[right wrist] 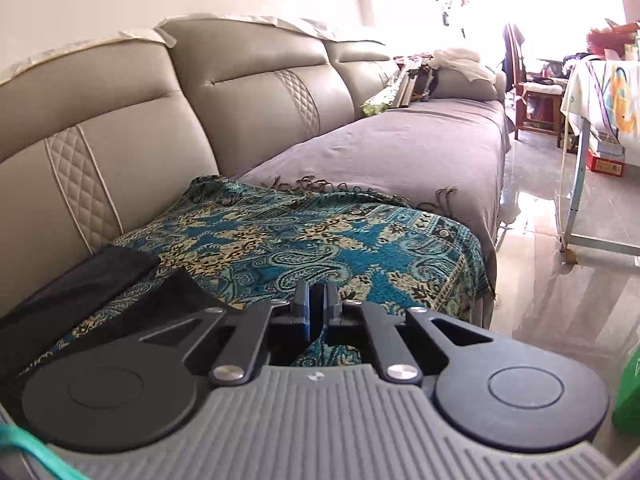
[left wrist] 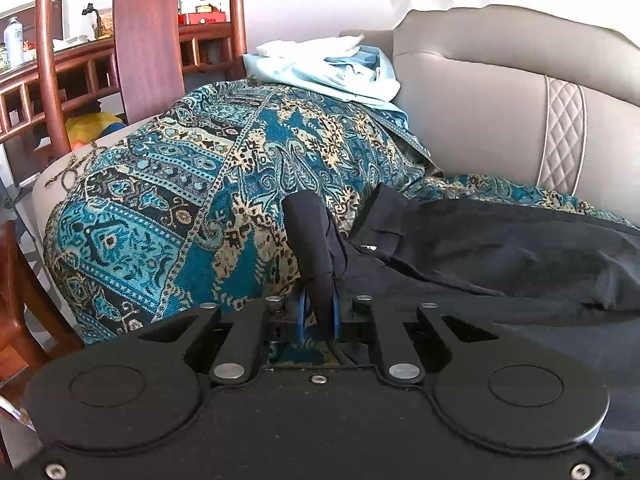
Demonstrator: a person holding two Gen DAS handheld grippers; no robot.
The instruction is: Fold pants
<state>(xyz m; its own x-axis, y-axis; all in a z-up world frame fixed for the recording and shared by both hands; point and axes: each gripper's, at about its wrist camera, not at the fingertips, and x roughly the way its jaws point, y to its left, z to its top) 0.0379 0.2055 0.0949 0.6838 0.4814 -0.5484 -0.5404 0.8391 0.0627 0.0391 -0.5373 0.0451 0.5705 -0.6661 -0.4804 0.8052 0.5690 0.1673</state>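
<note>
A pair of black fabric pants [left wrist: 500,252] lies spread on a teal, cream and black paisley woven throw [left wrist: 192,184] covering the seat of a grey leather sofa [left wrist: 480,92] with quilted panels. The left gripper [left wrist: 320,308] is clamped on a bunched fold of the pants near the front edge of the seat, the dark cloth rising in a narrow peak from between its blue-padded fingers [left wrist: 301,312]. In the right wrist view, the pants' two leg ends [right wrist: 92,280] rest on the throw toward the sofa's backrest, at the left. The right gripper [right wrist: 319,300] has its fingers drawn together, a sliver of dark material showing between them; whether that is pants fabric cannot be told. Light blue and white folded laundry [left wrist: 328,68] is piled at the far end of the throw, beside a reddish wooden chair [left wrist: 144,32].
</note>
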